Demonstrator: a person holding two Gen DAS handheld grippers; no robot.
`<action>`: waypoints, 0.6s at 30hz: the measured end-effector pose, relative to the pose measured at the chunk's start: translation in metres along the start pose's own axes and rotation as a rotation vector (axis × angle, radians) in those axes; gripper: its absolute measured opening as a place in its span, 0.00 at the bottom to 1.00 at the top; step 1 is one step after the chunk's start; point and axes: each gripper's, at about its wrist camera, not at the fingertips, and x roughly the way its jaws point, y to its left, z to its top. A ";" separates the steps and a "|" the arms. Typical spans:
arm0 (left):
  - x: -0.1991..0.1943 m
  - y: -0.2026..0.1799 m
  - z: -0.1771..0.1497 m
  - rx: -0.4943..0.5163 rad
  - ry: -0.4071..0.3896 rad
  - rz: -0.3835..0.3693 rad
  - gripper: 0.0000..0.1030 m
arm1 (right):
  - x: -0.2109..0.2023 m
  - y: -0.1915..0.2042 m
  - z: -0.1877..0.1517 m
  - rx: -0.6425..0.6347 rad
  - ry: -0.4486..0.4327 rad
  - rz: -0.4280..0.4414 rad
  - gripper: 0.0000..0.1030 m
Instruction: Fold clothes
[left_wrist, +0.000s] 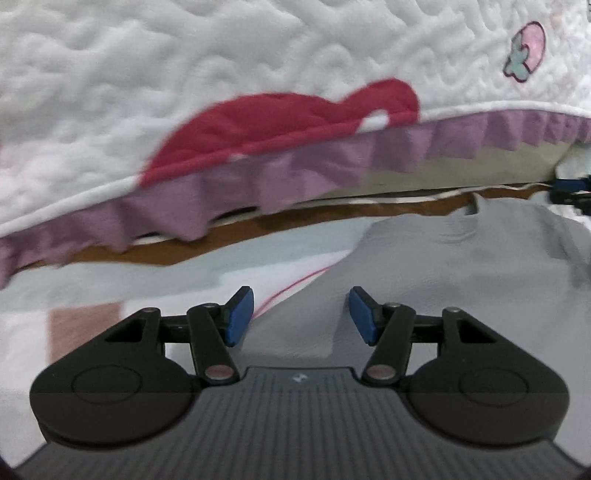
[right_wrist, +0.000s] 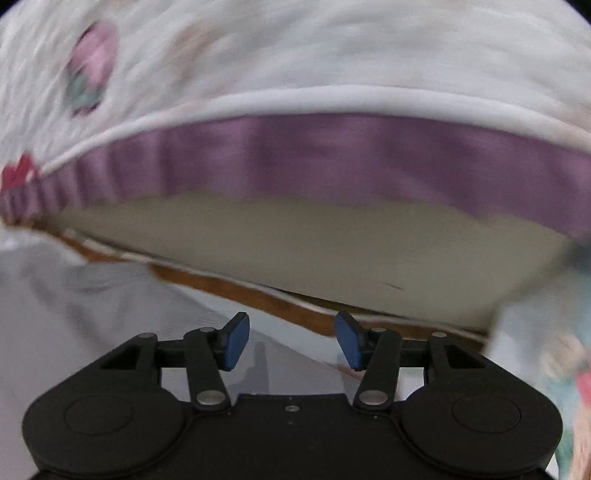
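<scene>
Left tongs (left_wrist: 301, 315): blue pads (left_wrist: 240, 319) apart, nothing between them. They hang just above a light grey garment (left_wrist: 461, 273), pointing down at its left edge. No contact visible.

Right tongs (right_wrist: 291, 341): pads (right_wrist: 236, 341) apart too, nothing gripped. Grey garment (right_wrist: 92, 306) is to their lower left; its edge runs diagonally under the left finger.

Garment lies spread on a pale patterned sheet (left_wrist: 258, 254), a thin red line on the sheet beside its edge. In the left view the other gripper's blue tip (left_wrist: 570, 184) shows at the far right, past the garment's far end.

Behind: brown strip (left_wrist: 332, 218) along the sheet's far edge, then a white quilted cover (left_wrist: 184, 74) with a purple ruffle (left_wrist: 295, 166), a red patch (left_wrist: 280, 122) and a small pink motif (left_wrist: 526, 51). Right view is motion-blurred; beige panel (right_wrist: 314, 243) under the ruffle.
</scene>
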 end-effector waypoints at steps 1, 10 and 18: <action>0.004 -0.001 0.002 -0.009 0.000 -0.004 0.55 | 0.005 0.006 0.001 -0.011 0.016 0.014 0.55; 0.023 -0.002 0.004 -0.087 -0.045 -0.085 0.58 | 0.034 0.021 0.015 -0.002 0.105 0.152 0.56; 0.026 -0.008 0.003 -0.104 -0.049 -0.145 0.58 | 0.043 0.045 0.015 -0.124 0.128 0.197 0.62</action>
